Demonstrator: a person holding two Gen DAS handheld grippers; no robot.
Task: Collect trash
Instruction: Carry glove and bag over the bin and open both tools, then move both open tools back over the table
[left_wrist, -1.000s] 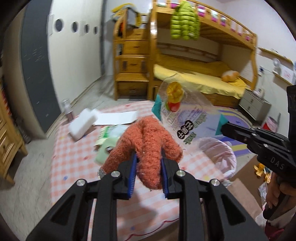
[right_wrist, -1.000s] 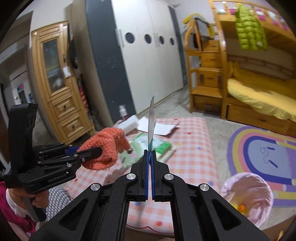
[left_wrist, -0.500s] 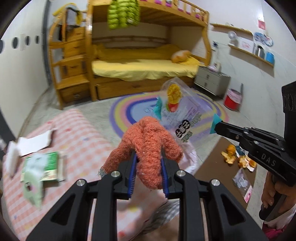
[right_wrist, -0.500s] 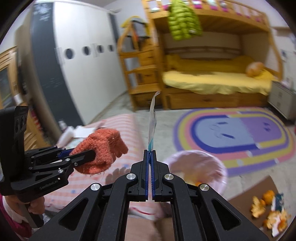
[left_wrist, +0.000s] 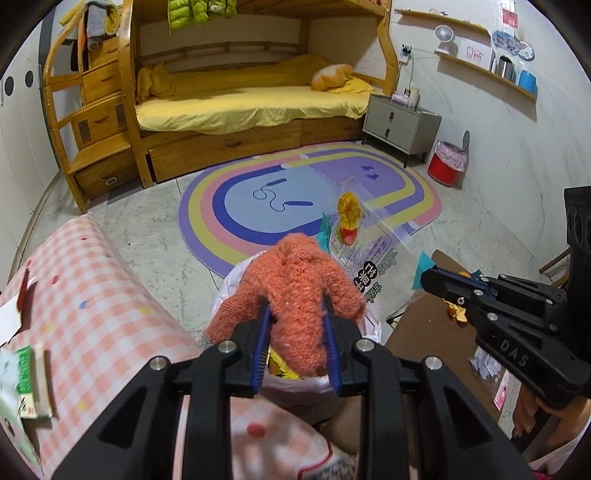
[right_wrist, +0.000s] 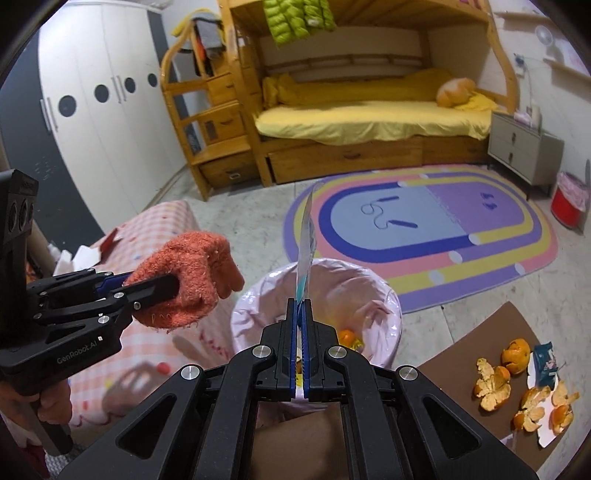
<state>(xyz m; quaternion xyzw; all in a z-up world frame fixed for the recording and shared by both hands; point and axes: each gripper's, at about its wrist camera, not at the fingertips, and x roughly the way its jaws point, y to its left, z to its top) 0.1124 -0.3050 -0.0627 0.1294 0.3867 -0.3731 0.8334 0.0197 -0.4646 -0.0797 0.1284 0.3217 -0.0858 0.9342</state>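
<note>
a child's bedroom in a home: a wooden bunk bed (right_wrist: 369, 122) with yellow bedding and drawer steps (right_wrist: 218, 125), a rainbow oval rug (right_wrist: 424, 229) on the floor, a white wardrobe (right_wrist: 99, 122) with round cut-outs (porthole style), a grey nightstand (left_wrist: 400, 125), wall shelves (left_wrist: 480, 70).

An orange fuzzy glove (left_wrist: 299, 295), a pink-lined bin (right_wrist: 373, 291), a pink checked cloth (left_wrist: 103, 295), a rainbow-striped rug (left_wrist: 406, 184).

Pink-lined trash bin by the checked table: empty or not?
Not empty. The pink-lined trash bin holds orange peel and yellow scraps at the bottom.
</note>
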